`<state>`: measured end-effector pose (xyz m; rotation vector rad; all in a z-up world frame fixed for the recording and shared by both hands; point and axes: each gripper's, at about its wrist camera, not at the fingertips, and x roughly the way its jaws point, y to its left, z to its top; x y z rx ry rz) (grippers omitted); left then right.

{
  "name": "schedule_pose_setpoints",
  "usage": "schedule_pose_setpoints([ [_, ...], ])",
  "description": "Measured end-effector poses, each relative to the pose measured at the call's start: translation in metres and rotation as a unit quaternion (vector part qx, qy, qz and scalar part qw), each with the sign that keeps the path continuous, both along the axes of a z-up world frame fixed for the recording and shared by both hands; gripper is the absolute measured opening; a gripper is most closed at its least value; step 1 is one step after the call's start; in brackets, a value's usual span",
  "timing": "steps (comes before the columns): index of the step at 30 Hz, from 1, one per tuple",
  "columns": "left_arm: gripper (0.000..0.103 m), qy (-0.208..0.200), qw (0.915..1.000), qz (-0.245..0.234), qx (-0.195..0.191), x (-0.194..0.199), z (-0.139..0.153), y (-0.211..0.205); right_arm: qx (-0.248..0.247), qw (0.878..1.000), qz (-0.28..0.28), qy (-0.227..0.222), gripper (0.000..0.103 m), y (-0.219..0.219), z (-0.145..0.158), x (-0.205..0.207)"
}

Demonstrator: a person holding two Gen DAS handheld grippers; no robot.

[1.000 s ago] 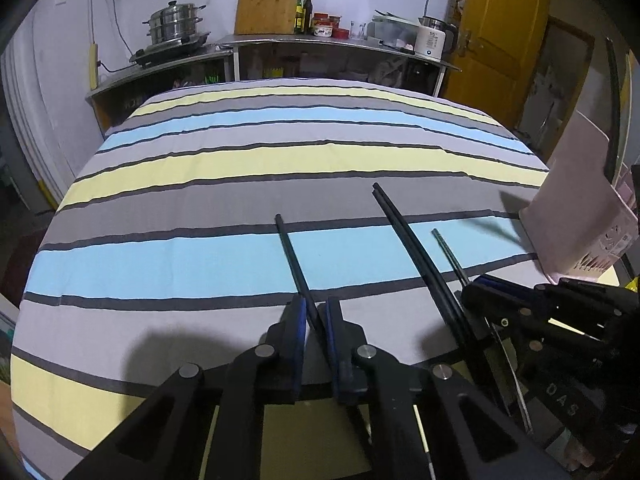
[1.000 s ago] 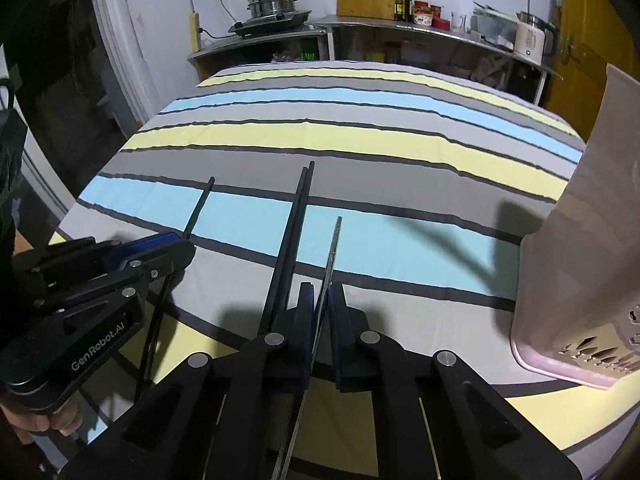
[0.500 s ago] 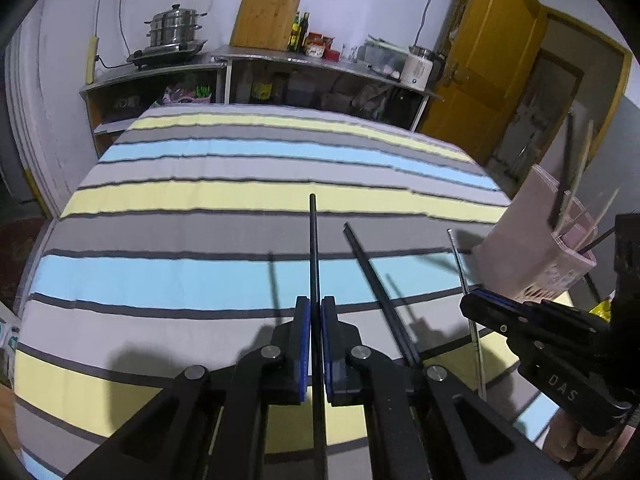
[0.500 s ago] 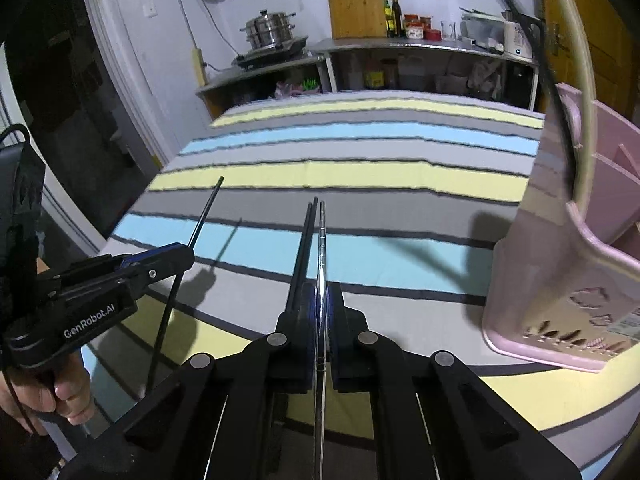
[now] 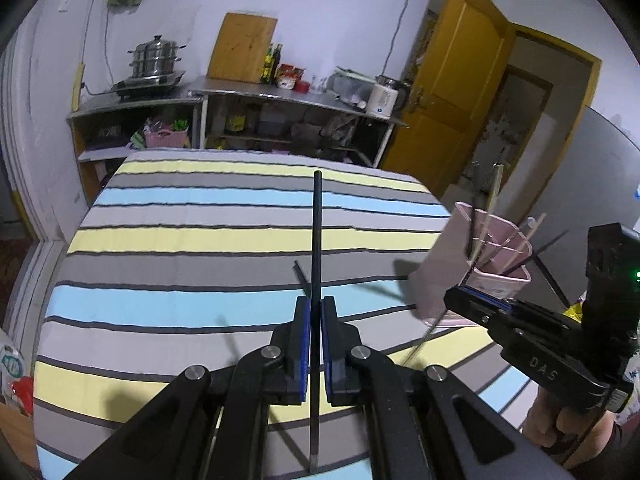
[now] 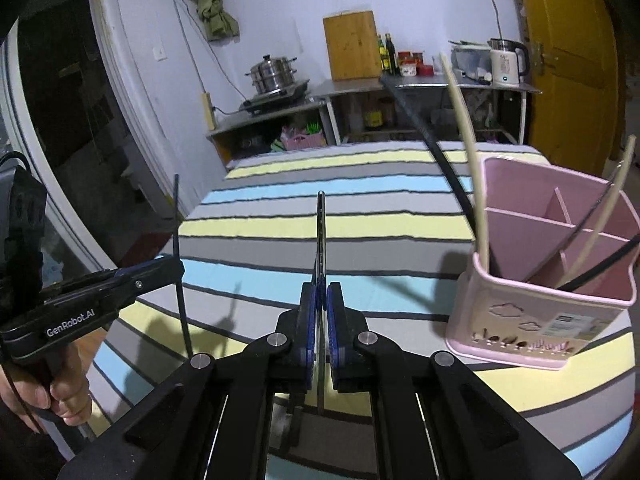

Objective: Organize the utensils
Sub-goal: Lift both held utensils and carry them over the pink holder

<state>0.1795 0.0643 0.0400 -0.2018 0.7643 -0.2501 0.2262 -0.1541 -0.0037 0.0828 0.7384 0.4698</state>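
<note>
My left gripper (image 5: 315,305) is shut on a black chopstick (image 5: 316,232) that points straight ahead, lifted off the striped tablecloth (image 5: 200,240). My right gripper (image 6: 321,289) is shut on a thin silver chopstick (image 6: 320,224), also in the air. Each gripper shows in the other's view: the left gripper (image 6: 176,268) at the left, the right gripper (image 5: 456,294) beside the holder. The pink divided utensil holder (image 6: 536,308) stands at the table's right side with beige and black chopsticks leaning in it. More black chopsticks (image 5: 301,274) lie on the cloth, mostly hidden behind the held one.
Behind the table runs a metal counter (image 5: 280,94) with a steamer pot (image 5: 155,58), a wooden cutting board (image 5: 242,46) and a kettle (image 5: 384,100). A yellow door (image 5: 460,80) stands at the right. A person's hand (image 6: 60,396) holds the left gripper's handle.
Both grippers have risen from the table with their chopsticks, which now point level ahead. The views tilted up, and the pink holder has come into fuller view.
</note>
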Motion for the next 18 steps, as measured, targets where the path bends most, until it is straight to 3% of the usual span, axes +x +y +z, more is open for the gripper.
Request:
schedule_pose_setpoints([
  [18,0.005,-0.014,0.9988,-0.044,-0.018,-0.039,0.036,-0.017,0.013,0.999,-0.02,-0.035,0.006,-0.024,0.033,-0.033],
])
